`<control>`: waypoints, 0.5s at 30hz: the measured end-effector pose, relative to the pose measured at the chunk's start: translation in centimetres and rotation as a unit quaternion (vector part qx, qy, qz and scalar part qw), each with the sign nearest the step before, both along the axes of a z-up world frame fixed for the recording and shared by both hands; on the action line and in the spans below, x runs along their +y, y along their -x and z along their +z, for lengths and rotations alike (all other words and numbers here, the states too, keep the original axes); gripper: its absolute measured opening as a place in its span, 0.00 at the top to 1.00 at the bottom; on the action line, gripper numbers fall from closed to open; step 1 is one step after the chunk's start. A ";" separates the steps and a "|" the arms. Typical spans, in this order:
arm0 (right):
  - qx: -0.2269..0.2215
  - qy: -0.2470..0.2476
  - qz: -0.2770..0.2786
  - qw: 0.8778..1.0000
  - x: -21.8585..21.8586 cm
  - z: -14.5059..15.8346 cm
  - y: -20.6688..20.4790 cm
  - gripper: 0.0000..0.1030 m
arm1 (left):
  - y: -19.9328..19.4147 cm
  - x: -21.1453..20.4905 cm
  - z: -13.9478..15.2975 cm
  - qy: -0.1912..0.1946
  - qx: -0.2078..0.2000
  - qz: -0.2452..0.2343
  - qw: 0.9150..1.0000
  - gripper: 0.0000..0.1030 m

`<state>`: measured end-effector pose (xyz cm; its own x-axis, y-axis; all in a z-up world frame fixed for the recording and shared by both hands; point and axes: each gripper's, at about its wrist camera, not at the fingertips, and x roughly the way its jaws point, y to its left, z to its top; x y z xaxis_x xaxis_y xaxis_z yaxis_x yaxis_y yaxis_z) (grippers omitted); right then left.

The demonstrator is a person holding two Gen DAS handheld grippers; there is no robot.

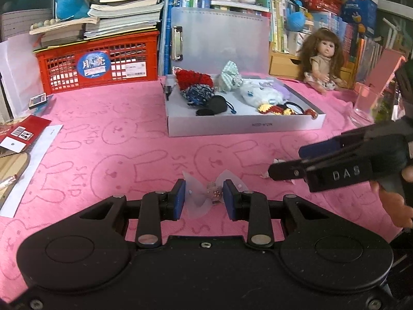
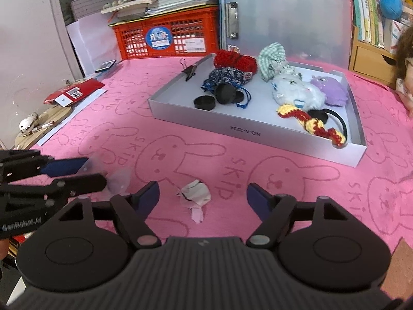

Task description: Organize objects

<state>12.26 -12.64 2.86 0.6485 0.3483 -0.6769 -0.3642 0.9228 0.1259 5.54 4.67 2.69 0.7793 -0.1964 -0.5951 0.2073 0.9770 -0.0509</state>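
Left gripper (image 1: 204, 196) fingers nipped on a translucent bow hair clip (image 1: 206, 193) above the pink worktop (image 1: 129, 134). Right gripper (image 2: 202, 193) fingers spread wide, straddling a crumpled wrapper (image 2: 195, 193) lying before the white tray (image 2: 258, 135)

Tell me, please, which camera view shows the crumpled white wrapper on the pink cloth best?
The right wrist view: the crumpled white wrapper lies whole and unobstructed between the open right gripper fingers. In the left wrist view only small scraps show behind the right gripper.

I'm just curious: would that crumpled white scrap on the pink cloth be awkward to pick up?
The crumpled white scrap looks thin and creased, so it is probably light and floppy. It would likely squash between closing fingers rather than roll away.
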 end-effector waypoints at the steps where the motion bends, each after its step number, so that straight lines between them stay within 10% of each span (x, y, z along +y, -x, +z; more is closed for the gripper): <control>1: -0.001 0.000 0.002 1.000 0.1 0.0 0.1 0.25 | -0.1 0.0 0.0 0.000 0.000 0.001 1.000 0.71; 15: -0.010 0.005 0.023 1.000 1.2 -0.5 0.7 0.42 | -0.7 -0.4 0.2 0.003 -0.002 0.003 1.000 0.71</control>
<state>11.53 -11.46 2.40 0.6457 0.3703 -0.6678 -0.4077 0.9066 0.1085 6.22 4.26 2.84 0.7832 -0.1958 -0.5902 0.2020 0.9778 -0.0563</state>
